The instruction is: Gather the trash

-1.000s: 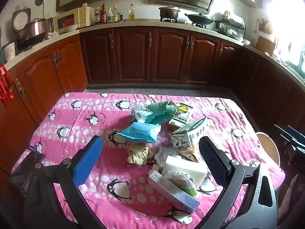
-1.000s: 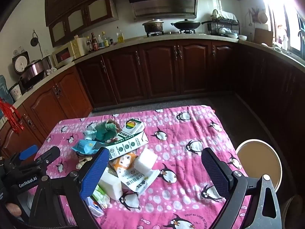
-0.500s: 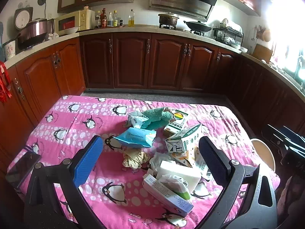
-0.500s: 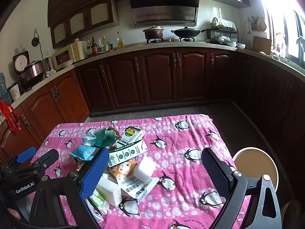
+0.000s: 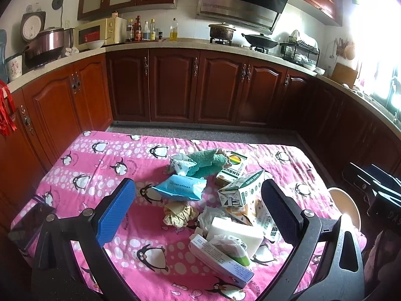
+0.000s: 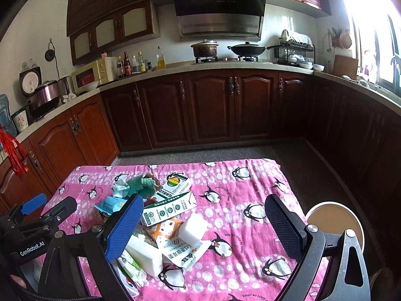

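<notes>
Left wrist view, pink penguin tablecloth, dark wood cabinets

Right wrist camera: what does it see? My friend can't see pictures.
A heap of trash, cartons, wrappers and white foam blocks, lies on a pink penguin tablecloth. The right gripper hangs over it, jaws wide open and empty. Behind are dark wood kitchen cabinets.
</notes>
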A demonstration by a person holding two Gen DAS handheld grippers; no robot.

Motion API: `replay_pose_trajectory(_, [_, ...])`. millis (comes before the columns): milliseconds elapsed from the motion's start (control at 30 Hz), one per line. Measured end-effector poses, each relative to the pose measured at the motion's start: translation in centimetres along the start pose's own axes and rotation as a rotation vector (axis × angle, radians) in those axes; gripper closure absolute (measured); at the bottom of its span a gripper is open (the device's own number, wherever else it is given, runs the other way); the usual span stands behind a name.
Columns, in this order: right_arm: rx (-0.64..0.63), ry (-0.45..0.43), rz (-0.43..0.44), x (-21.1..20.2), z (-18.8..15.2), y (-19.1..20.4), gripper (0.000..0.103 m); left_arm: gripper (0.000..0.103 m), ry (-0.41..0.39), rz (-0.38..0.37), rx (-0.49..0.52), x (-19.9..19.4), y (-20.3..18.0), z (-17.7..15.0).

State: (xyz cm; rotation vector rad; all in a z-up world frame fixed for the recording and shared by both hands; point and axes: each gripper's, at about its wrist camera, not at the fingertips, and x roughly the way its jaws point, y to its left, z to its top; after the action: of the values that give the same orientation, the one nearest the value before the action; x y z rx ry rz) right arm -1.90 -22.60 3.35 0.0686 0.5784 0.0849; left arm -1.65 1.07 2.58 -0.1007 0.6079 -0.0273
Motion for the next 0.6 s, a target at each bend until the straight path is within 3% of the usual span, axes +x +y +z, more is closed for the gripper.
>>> replay_pose_trajectory(600, [-0.005,-0.005,0.011,0.04,0.05,0.47,0.007,0.003,-0.006,0.005,-0.012,-0.18,0.54,0.19])
